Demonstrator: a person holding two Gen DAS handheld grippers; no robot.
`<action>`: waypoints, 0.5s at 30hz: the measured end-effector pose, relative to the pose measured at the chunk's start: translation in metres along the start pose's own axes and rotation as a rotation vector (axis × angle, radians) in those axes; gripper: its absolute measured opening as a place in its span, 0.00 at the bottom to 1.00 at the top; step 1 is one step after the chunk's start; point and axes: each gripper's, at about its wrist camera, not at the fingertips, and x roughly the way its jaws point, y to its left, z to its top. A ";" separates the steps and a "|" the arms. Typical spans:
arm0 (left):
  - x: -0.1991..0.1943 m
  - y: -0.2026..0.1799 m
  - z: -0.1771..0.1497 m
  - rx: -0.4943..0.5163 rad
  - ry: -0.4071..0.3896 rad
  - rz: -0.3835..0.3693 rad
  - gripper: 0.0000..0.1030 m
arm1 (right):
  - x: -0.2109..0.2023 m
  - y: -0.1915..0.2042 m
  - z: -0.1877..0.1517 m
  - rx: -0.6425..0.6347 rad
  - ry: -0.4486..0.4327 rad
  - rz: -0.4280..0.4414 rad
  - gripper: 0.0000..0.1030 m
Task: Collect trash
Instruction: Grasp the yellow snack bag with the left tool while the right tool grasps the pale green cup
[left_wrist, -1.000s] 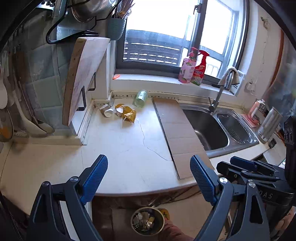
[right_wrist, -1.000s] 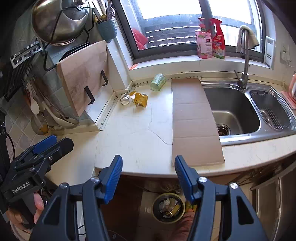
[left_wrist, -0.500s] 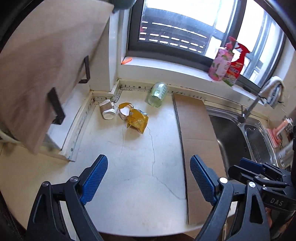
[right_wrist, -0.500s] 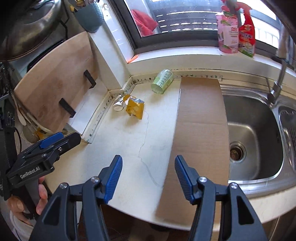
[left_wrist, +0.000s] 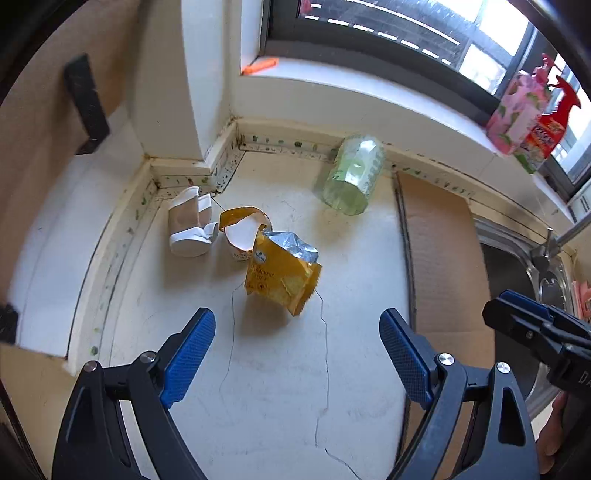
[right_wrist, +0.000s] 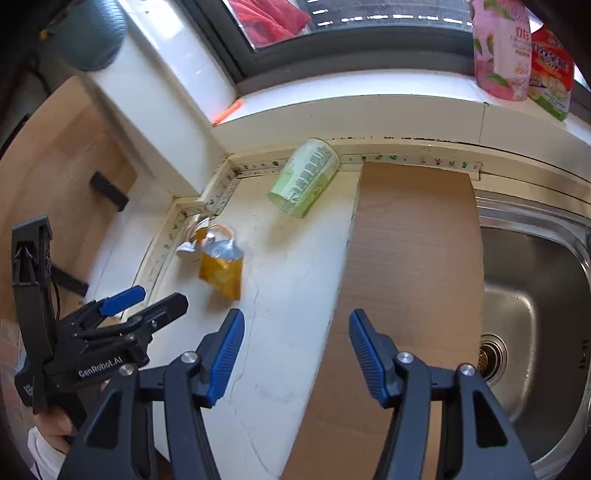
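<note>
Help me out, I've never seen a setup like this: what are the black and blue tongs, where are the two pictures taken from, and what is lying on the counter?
These are two hand-held grippers; a person holds one in each hand, and a camera on each looks out along its jaws. One picture looks from the left gripper, the other from the right gripper. Both stand open and hold nothing. On the counter lie a yellow snack bag, a crushed paper cup, a green cup on its side, and a cardboard sheet beside the sink.

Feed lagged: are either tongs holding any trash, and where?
Nothing is held. Left tongs and right tongs are open, short of the yellow bag.
</note>
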 end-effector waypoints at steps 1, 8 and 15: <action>0.007 0.000 0.003 -0.001 0.008 0.005 0.87 | 0.007 -0.003 0.005 0.009 0.007 0.000 0.58; 0.067 0.003 0.020 -0.008 0.086 0.048 0.86 | 0.044 -0.018 0.032 0.059 0.036 0.007 0.58; 0.103 0.010 0.030 -0.029 0.131 0.065 0.61 | 0.066 -0.030 0.048 0.092 0.052 0.014 0.58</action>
